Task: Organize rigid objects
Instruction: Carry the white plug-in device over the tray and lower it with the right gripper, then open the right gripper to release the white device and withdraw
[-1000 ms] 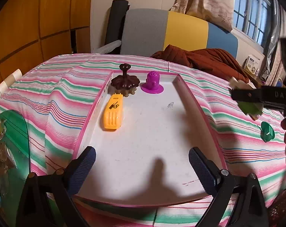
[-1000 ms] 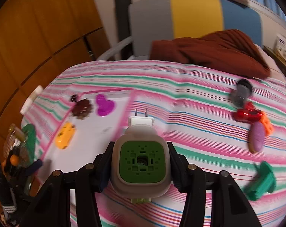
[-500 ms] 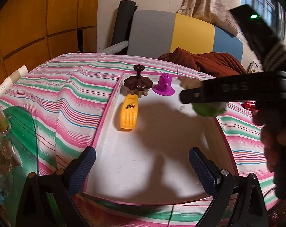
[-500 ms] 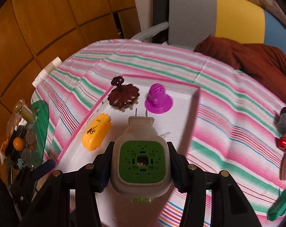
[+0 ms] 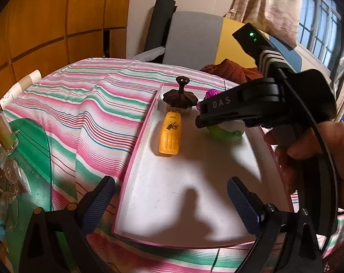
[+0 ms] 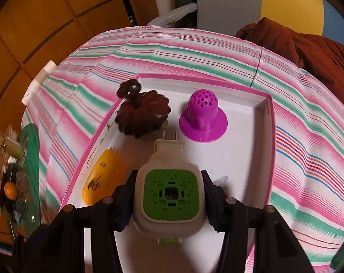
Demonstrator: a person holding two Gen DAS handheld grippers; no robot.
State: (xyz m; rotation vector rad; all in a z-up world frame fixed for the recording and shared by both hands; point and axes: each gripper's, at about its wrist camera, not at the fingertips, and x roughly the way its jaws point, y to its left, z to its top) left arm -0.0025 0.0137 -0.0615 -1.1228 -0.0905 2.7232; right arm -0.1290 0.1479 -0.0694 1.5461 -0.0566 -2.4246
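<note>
The right gripper (image 6: 169,199) clamps a white plug-in device (image 6: 170,195) with a green face, prongs forward, above the pink-rimmed tray (image 6: 271,136). In the tray, a brown scalloped piece (image 6: 142,116) sits at the far left corner, a purple perforated dome (image 6: 203,119) beside it, a yellow case (image 6: 103,179) along the left rim.

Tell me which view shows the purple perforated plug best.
The right wrist view: the purple perforated plug stands whole in the pink-rimmed tray, its holes and flange visible. In the left wrist view the right tongs hide all but its top.
</note>
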